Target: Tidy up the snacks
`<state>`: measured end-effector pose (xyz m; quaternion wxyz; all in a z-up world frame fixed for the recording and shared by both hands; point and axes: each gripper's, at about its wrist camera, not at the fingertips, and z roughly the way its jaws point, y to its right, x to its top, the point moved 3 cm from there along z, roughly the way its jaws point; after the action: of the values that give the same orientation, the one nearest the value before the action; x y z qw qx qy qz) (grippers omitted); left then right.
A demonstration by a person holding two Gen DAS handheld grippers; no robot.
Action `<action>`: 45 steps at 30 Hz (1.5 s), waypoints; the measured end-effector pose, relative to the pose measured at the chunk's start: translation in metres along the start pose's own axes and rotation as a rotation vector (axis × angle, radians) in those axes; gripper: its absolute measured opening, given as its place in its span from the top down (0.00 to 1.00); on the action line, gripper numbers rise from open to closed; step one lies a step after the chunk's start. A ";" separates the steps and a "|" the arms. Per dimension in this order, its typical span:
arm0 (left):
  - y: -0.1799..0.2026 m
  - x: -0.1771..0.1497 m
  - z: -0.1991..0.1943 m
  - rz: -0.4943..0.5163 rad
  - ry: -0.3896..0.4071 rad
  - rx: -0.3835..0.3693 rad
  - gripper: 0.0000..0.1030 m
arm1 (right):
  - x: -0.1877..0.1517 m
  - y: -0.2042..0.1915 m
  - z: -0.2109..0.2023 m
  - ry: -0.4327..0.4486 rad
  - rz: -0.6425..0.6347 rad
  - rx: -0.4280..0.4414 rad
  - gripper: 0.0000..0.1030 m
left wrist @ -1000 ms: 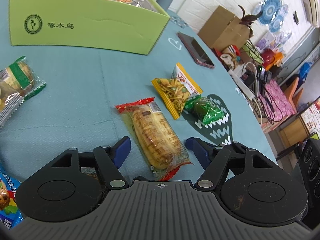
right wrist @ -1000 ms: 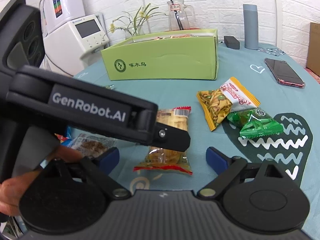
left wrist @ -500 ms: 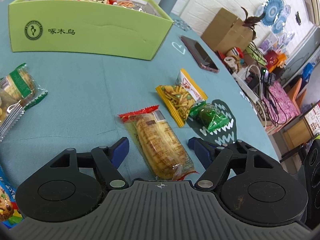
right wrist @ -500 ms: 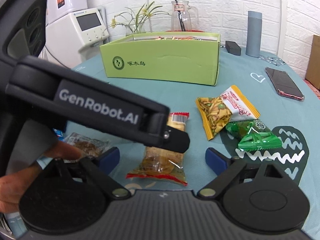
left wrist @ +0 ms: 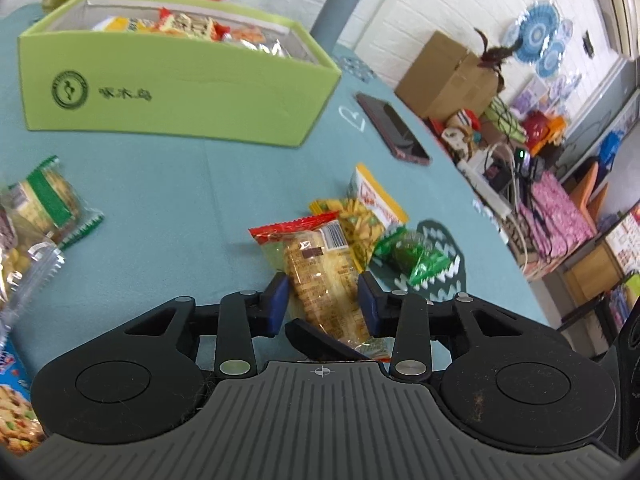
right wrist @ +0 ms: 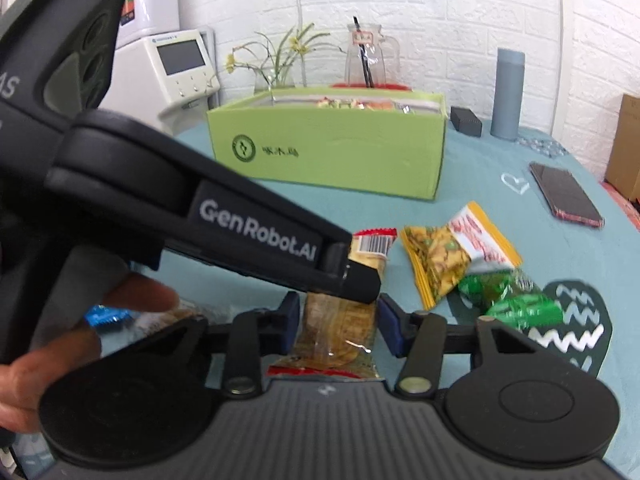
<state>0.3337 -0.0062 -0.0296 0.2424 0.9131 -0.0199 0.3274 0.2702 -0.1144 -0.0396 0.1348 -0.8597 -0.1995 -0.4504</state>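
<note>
Cracker pack (right wrist: 340, 320), perhaps tong-hidden midway

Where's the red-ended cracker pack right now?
The cracker pack sits between both grippers' blue fingers, left and right, on the teal cloth just left of the yellow pack, before the green box.

We count 1 green box (left wrist: 180, 92), 1 phone (left wrist: 394, 128), 1 grey bottle (right wrist: 507, 94), maybe 7 loose snack packets — left edge unclear.
</note>
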 end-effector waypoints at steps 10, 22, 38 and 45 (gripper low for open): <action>-0.037 0.093 -0.042 -0.004 0.168 0.069 0.84 | 0.101 -0.019 0.046 0.121 -0.110 0.073 0.46; -0.140 0.210 -0.003 -0.045 0.189 0.222 0.85 | 0.208 -0.024 0.196 0.044 -0.089 0.215 0.46; -0.125 0.175 -0.053 -0.037 0.289 0.168 0.55 | 0.181 -0.013 0.111 0.182 -0.108 0.138 0.10; -0.077 0.075 -0.075 -0.013 0.216 0.068 0.47 | 0.080 -0.008 0.026 0.103 0.001 0.135 0.09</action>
<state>0.3637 0.1054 0.0333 0.2143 0.8803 0.0234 0.4225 0.3259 -0.0791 0.0123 0.2027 -0.8244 -0.2216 -0.4797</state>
